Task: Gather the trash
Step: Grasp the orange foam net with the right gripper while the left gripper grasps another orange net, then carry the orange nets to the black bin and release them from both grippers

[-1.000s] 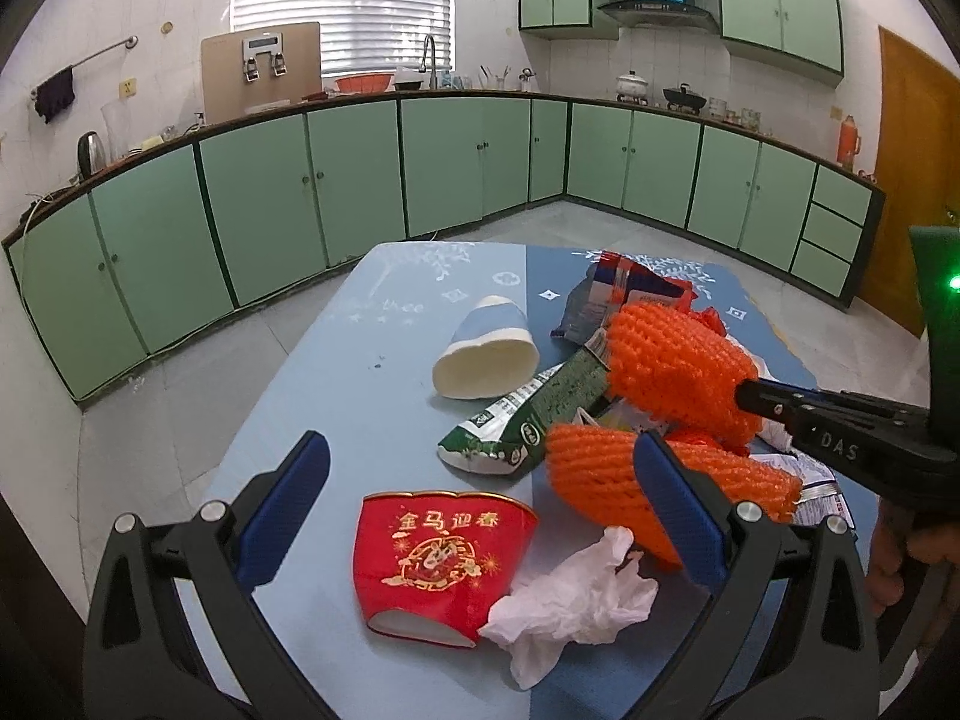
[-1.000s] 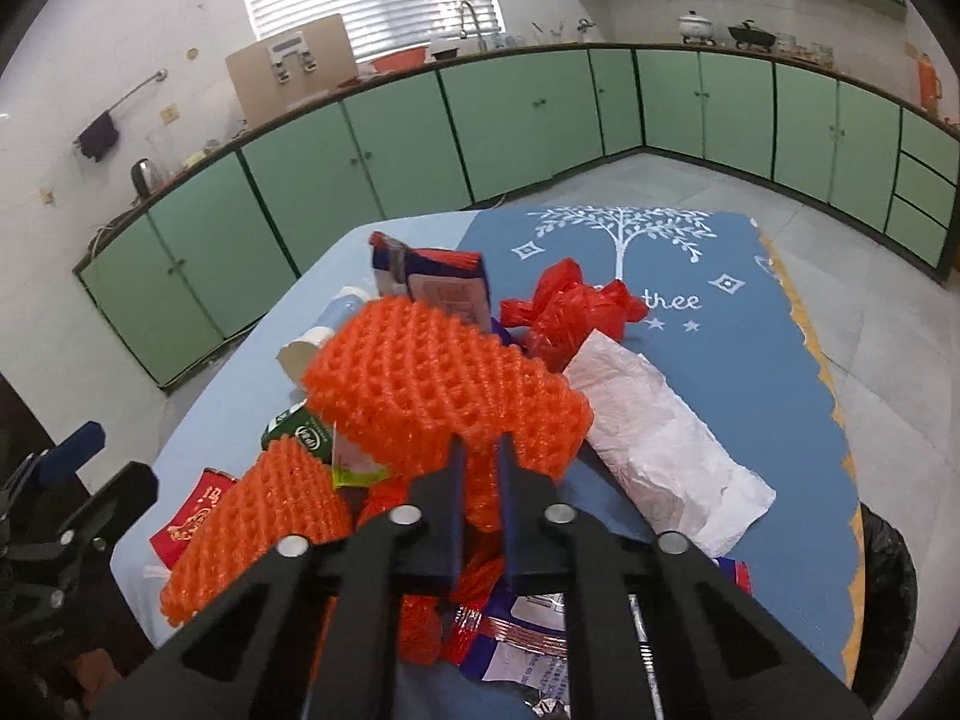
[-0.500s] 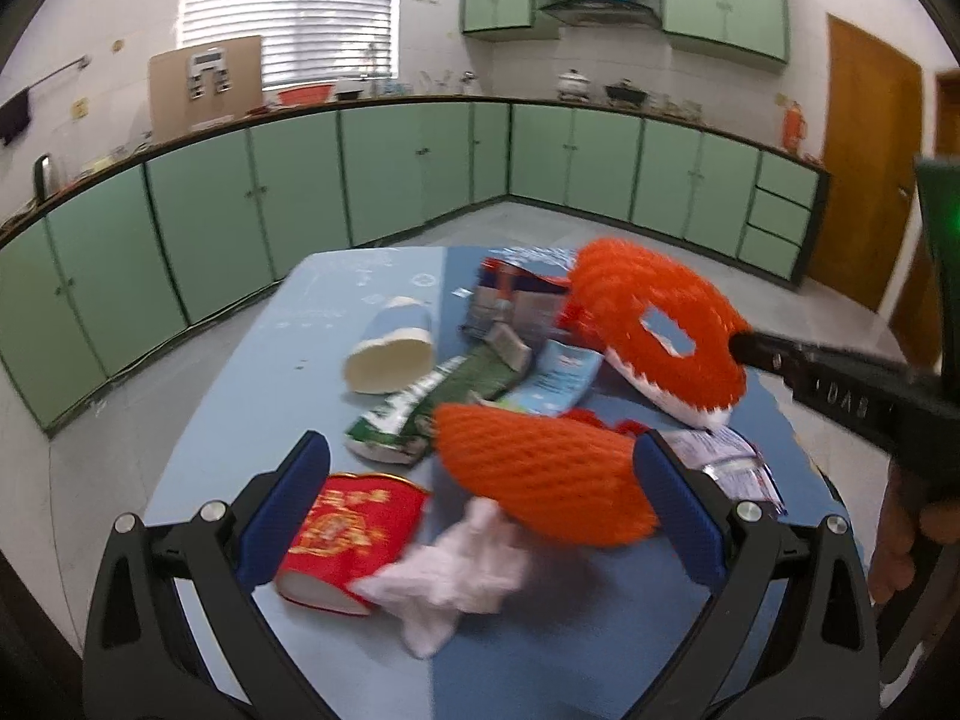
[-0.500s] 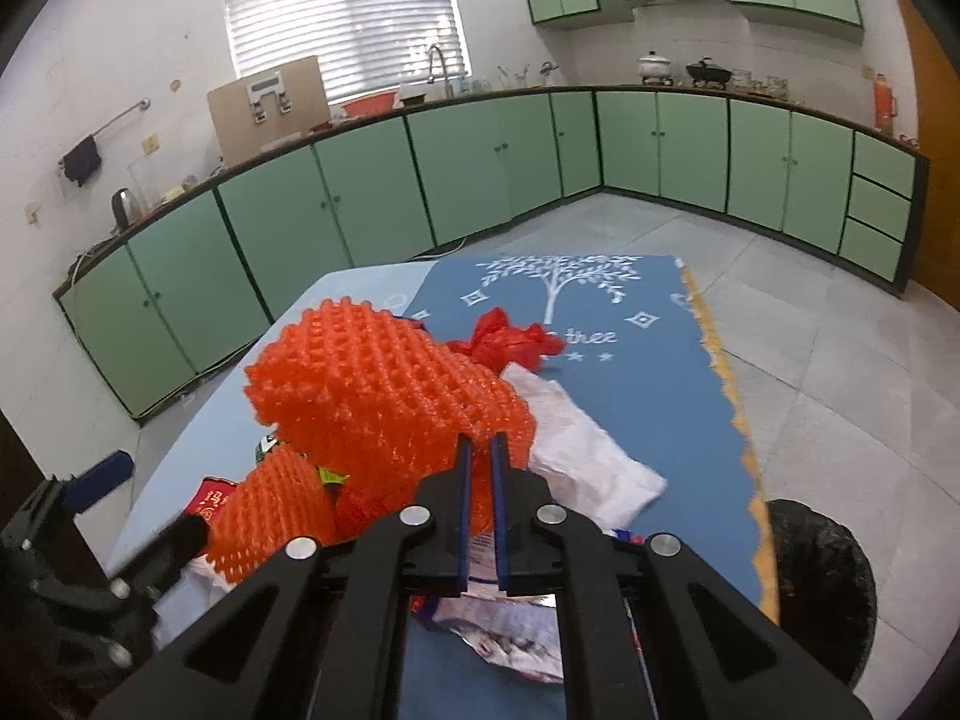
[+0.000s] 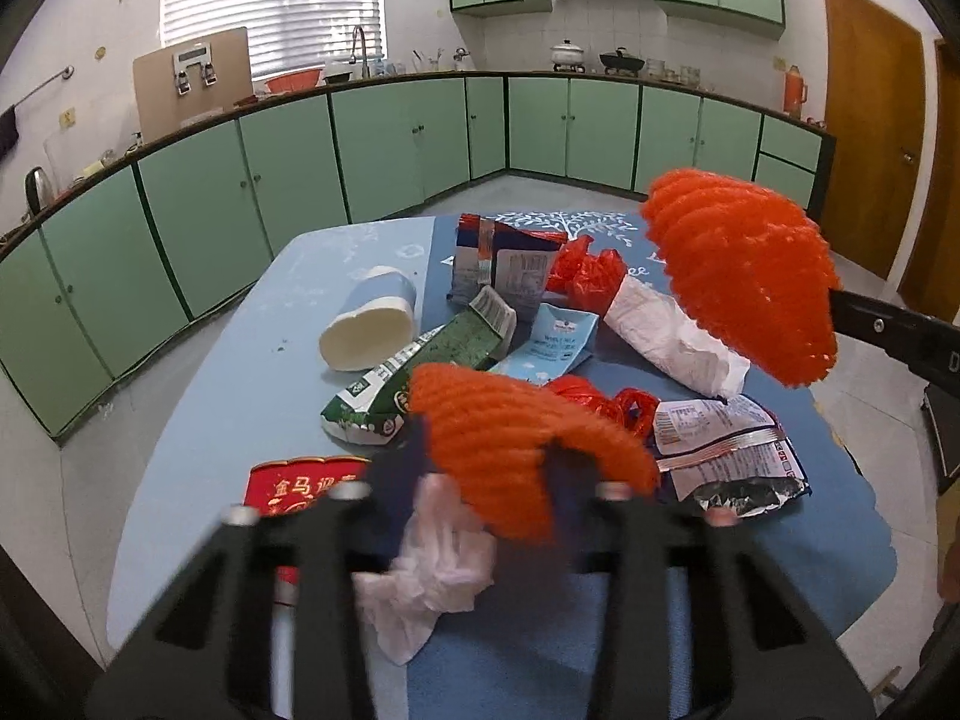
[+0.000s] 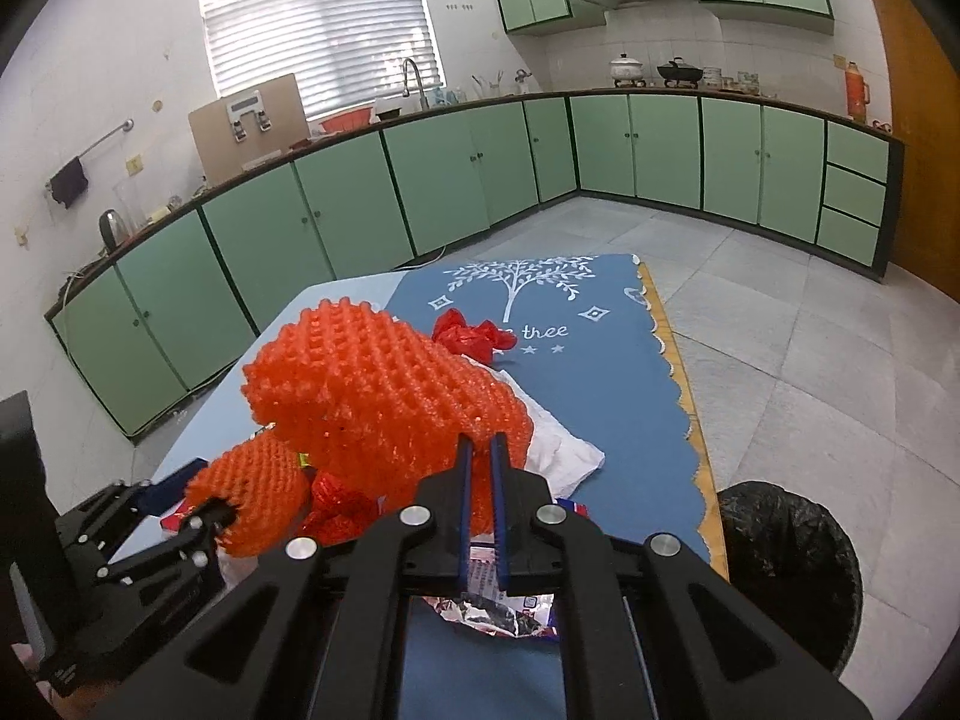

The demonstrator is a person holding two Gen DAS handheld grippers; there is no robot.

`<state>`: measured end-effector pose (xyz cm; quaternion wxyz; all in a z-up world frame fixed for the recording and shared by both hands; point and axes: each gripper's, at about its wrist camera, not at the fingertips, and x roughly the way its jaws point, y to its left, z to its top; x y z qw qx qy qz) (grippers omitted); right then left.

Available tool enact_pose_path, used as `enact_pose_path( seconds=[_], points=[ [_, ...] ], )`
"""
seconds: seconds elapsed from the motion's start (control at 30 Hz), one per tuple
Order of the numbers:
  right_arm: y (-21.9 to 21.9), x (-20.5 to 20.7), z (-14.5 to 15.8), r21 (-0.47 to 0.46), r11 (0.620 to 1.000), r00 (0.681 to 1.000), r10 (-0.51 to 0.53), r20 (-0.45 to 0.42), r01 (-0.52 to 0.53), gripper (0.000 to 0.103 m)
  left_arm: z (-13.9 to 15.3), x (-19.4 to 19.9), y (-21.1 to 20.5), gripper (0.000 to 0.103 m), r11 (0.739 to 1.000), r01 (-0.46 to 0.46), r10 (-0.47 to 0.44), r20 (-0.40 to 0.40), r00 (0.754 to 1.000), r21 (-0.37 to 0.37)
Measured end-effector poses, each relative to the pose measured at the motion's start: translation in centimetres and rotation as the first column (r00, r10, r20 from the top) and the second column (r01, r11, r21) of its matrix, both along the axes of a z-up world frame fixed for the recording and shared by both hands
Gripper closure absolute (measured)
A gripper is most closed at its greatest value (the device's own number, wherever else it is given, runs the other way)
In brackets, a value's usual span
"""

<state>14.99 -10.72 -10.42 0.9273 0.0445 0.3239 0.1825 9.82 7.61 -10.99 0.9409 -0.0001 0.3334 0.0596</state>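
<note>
Bin (image 6: 792,570) sits below-right of the right hand-held gripper (image 6: 483,468), clenched on raised net (image 6: 384,396); left hand-held gripper (image 5: 480,474) is closing around second net (image 5: 516,438) on the tabletop (image 5: 240,396).

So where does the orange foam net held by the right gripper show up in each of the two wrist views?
Left wrist: the lifted orange foam net hangs upper right, above the table, clamped in the right gripper.
Right wrist: the same net fills the centre left, just beyond the shut blue fingers.
Shared landmark: the crumpled red plastic bag on the dark blue mat.
</note>
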Motion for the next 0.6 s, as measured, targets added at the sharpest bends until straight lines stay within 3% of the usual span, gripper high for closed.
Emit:
enact_pose_path(
  seconds=[0.07,0.1,0.37,0.6],
  points=[
    [-0.1,-0.1,-0.1,0.001,1.0,1.0,0.0,-0.001,0.0,0.097,0.3,-0.2,0.1,0.095,1.0,-0.003,0.003,0.013,1.0,-0.003],
    [-0.3,-0.2,-0.1,0.002,1.0,1.0,-0.001,-0.001,0.001,0.097,0.6,-0.4,0.1,0.097,1.0,-0.011,0.011,0.03,0.999,0.002],
    [-3.2,-1.4,0.3,0.013,0.997,0.997,-0.071,0.017,0.071,0.097,3.8,-1.9,0.3,0.098,1.0,-0.009,0.013,0.158,0.987,-0.026],
    [-9.6,-2.9,1.5,-0.005,0.973,0.972,-0.231,0.053,0.231,0.097,6.1,-1.4,-3.6,0.098,0.99,0.136,-0.125,0.209,0.97,-0.041]
  ],
)
